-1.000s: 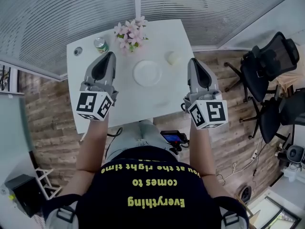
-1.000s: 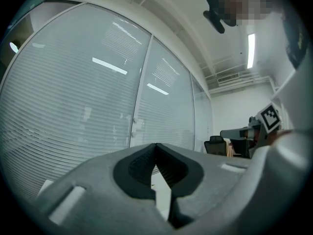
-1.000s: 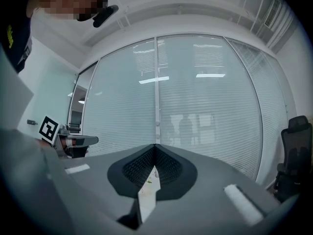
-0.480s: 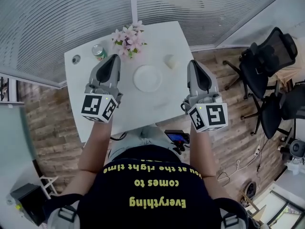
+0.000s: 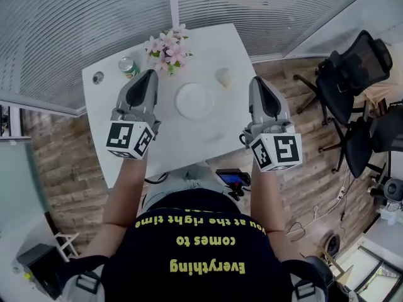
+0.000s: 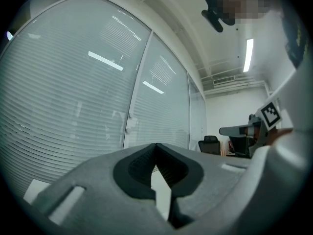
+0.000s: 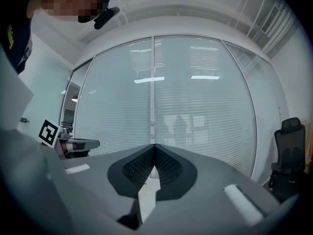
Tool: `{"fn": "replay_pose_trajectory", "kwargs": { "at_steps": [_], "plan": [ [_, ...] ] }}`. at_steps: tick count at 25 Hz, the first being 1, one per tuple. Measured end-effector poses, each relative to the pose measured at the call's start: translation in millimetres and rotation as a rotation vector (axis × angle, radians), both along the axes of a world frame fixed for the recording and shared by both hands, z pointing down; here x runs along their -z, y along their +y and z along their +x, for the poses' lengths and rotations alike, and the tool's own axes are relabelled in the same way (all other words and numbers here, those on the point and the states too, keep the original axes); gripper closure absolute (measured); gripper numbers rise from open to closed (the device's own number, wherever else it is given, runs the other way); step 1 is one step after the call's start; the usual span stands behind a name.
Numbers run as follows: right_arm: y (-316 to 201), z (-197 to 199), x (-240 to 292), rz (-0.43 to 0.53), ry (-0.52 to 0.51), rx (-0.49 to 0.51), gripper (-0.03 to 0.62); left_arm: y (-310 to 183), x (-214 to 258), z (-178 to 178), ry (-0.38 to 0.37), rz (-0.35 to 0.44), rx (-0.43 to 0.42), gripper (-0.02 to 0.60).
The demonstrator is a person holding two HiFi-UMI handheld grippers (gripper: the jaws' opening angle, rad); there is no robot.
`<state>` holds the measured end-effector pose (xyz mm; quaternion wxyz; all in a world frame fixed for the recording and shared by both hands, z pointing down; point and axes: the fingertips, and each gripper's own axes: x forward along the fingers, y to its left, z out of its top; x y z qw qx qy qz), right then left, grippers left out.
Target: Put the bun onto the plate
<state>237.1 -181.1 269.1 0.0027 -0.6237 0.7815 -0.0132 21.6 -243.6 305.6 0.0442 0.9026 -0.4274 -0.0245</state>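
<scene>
head view / left tool (image 5: 149, 74): jaws together, holds nothing, level over tabletop (image 5: 208, 137), left of plate
head view / right tool (image 5: 257, 80): jaws together, holds nothing, over tabletop's right edge
head view / bun (image 5: 224, 76): on tabletop, far right part, near right tool's tip, apart from plate
head view / plate (image 5: 194, 100): white, mid tabletop, between the tools
head view / around: flowers (image 5: 167, 47) and can (image 5: 129, 66) just beyond left tool's tip; office chairs (image 5: 352, 74) at right
left gripper view / jaws: tips meet; blinds (image 6: 73, 92) ahead
right gripper view / jaws: closed, same blinds ahead
</scene>
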Motion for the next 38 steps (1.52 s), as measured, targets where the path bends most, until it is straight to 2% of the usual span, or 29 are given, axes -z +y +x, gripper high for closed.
{"fn": "replay_pose_trajectory", "kwargs": {
  "at_steps": [14,26,38],
  "plan": [
    [2,-4,6,0.011,0.015,-0.002,0.589,7,4,-7,0.000,0.007,0.008,0.581],
    [-9,-11,-6,-0.018,0.028,0.026,0.589,4,-9,-9,-0.009,-0.014,0.018,0.581],
    [-31,-10,-51,-0.106,0.030,0.051,0.589,-2,-49,-8,-0.029,-0.084,0.030,0.581]
  ]
}}
